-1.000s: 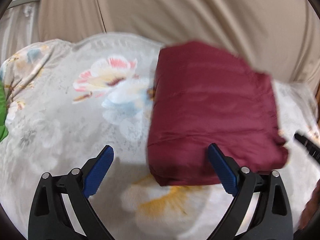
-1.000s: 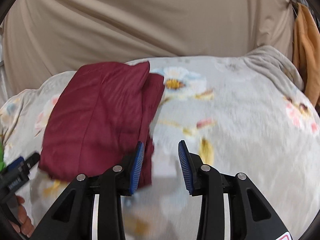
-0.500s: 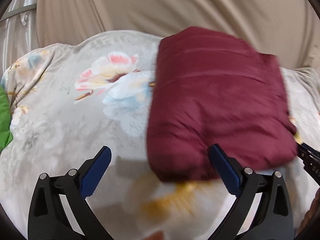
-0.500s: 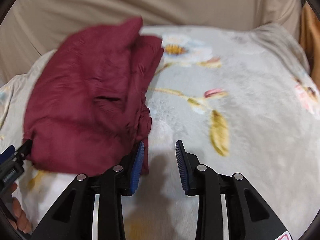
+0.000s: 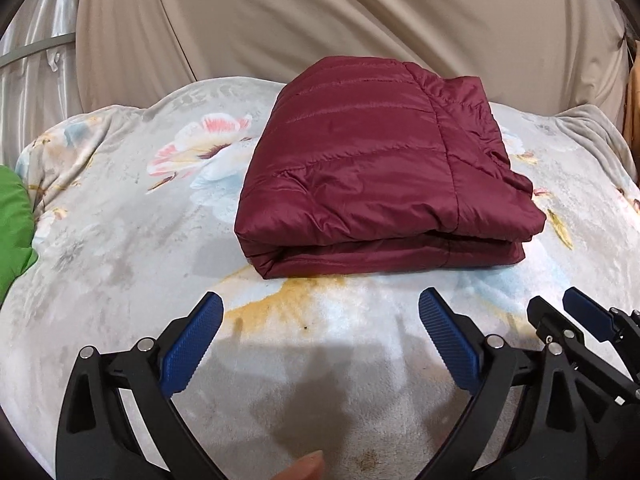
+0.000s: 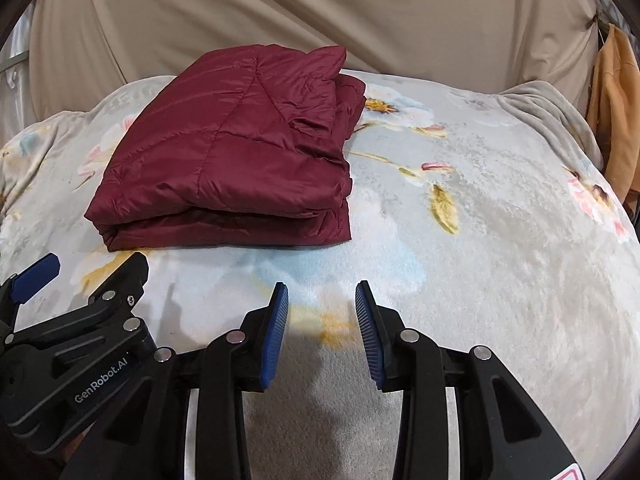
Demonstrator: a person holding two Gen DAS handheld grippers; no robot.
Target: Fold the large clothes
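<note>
Here the surface is a soft grey blanket [image 5: 120,248] with large printed flowers, pink, pale blue and yellow, and it covers everything under the work area. Behind it hangs a beige curtain [image 5: 320,20] with long folds, which closes off the room. At the left edge of the left wrist view there is a green cloth [image 5: 14,216], cut off by the frame, and beside the curtain a shiny pale fabric with a thin rail. On the far right of the right wrist view an orange garment [image 6: 614,120] hangs, only partly visible. The folded maroon quilted jacket [image 5: 380,172] lies flat on the blanket, toward the back, well apart from both tools. The left gripper [image 5: 320,336] stands wide open with nothing between its blue pads. The right gripper [image 6: 322,320] is narrower, its jaws opening a little, and it also holds nothing; only the blanket shows in the gap. At the bottom of the left wrist view a fingertip [image 5: 304,466] comes in, but the hand itself is hidden. The dark shadows under the tools make the blanket pattern hard to read there.
</note>
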